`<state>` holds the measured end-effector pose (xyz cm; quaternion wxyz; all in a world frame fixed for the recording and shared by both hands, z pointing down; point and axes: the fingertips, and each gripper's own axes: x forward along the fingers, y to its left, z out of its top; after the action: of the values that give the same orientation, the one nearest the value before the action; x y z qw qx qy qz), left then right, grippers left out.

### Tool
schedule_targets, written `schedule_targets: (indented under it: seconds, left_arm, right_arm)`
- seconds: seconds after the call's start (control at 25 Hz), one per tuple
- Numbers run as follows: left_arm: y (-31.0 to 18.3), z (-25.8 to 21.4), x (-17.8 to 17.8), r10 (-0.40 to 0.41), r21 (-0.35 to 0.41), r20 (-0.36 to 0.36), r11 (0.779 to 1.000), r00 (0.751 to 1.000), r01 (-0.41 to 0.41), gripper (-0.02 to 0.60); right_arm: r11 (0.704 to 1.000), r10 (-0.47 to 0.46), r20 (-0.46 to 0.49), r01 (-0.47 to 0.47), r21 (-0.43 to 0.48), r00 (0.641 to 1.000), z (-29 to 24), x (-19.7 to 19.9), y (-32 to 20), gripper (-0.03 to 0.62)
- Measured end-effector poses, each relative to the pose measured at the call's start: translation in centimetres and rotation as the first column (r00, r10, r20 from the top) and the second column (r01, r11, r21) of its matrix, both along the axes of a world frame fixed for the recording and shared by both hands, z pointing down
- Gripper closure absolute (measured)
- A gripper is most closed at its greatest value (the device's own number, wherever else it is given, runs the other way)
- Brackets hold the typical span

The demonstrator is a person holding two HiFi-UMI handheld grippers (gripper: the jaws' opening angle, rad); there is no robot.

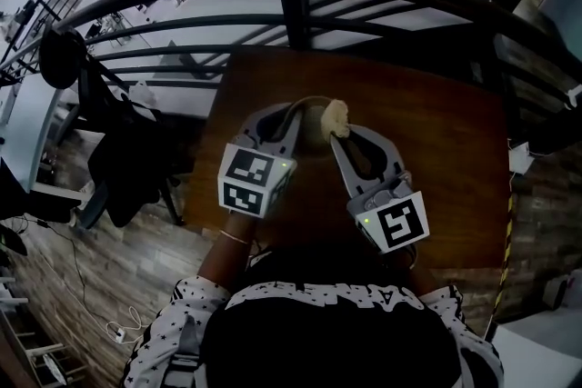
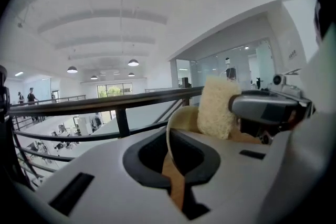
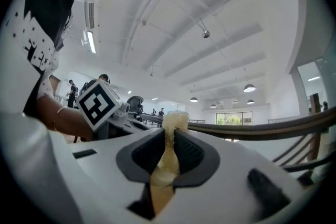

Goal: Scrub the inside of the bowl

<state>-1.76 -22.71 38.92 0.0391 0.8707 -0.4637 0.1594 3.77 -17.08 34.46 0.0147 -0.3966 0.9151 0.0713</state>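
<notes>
The left gripper (image 2: 173, 165) has its jaws narrowed onto the thin rim of the bowl (image 2: 181, 118) and holds it up on edge over the table (image 1: 436, 141). The right gripper (image 3: 169, 149) is clamped on the sponge (image 3: 174, 120), whose tuft sits right at the bowl, just beside the left jaws. Beyond the table runs a dark railing (image 1: 291, 9).

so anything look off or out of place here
Nothing spilled or damaged. Only oddity: the bowl sits off the table, pinched by its rim in the left tool and tilted on edge, with the sponge in the right tool beside it.
</notes>
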Motion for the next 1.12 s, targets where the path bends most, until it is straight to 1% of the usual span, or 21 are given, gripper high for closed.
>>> schedule_targets:
  seconds: [0.12, 0.24, 0.28, 0.36, 0.48, 0.64, 0.8, 1.0, 1.12]
  left_arm:
    - [0.5, -1.3, 0.7, 0.024, 0.032, 0.017, 0.999, 1.0, -0.024, 0.56]
    - [1.3, -2.4, 1.6, 0.042, 0.044, -0.01, 0.998, 0.999, -0.042, 0.56]
    - [1.6, -2.6, 1.8, 0.043, 0.048, -0.009, 0.998, 0.999, -0.042, 0.56]
    - [2.0, -3.0, 2.1, 0.04, 0.058, 0.008, 0.997, 0.999, -0.041, 0.56]
    - [2.3, -3.6, 2.0, 0.038, 0.068, 0.017, 0.997, 0.999, -0.039, 0.56]
    - [2.4, -4.1, 1.7, 0.035, 0.08, 0.019, 0.996, 0.999, -0.036, 0.559]
    - [2.6, -4.6, 1.4, 0.029, 0.096, 0.03, 0.995, 0.999, -0.032, 0.558]
    - [2.7, -5.5, 1.4, 0.026, 0.129, 0.054, 0.991, 0.998, -0.033, 0.558]
    - [2.7, -5.7, 1.3, 0.026, 0.144, 0.073, 0.989, 0.997, -0.037, 0.558]
  right_arm:
    - [0.998, 0.06, -0.071, -0.058, 0.039, 0.996, -0.3, -0.2, -0.5, 0.536]
    - [0.993, 0.105, -0.142, -0.098, 0.06, 0.984, -0.3, -0.1, -0.5, 0.536]
    - [0.993, 0.111, -0.153, -0.102, 0.063, 0.982, -0.3, 0.0, -0.4, 0.536]
    - [0.992, 0.116, -0.143, -0.108, 0.061, 0.983, -0.6, 0.2, -0.2, 0.536]
    - [0.994, 0.104, -0.115, -0.099, 0.053, 0.988, -1.1, 0.1, -0.2, 0.536]
    - [0.996, 0.076, -0.115, -0.07, 0.053, 0.99, -1.4, -0.7, -0.2, 0.537]
    - [0.999, 0.041, -0.109, -0.038, 0.032, 0.993, -1.6, -1.3, -0.2, 0.537]
    - [0.999, 0.012, -0.14, -0.007, 0.042, 0.99, -1.9, -2.0, -0.1, 0.536]
    - [0.999, 0.0, -0.177, 0.006, 0.034, 0.984, -1.6, -2.6, 0.0, 0.537]
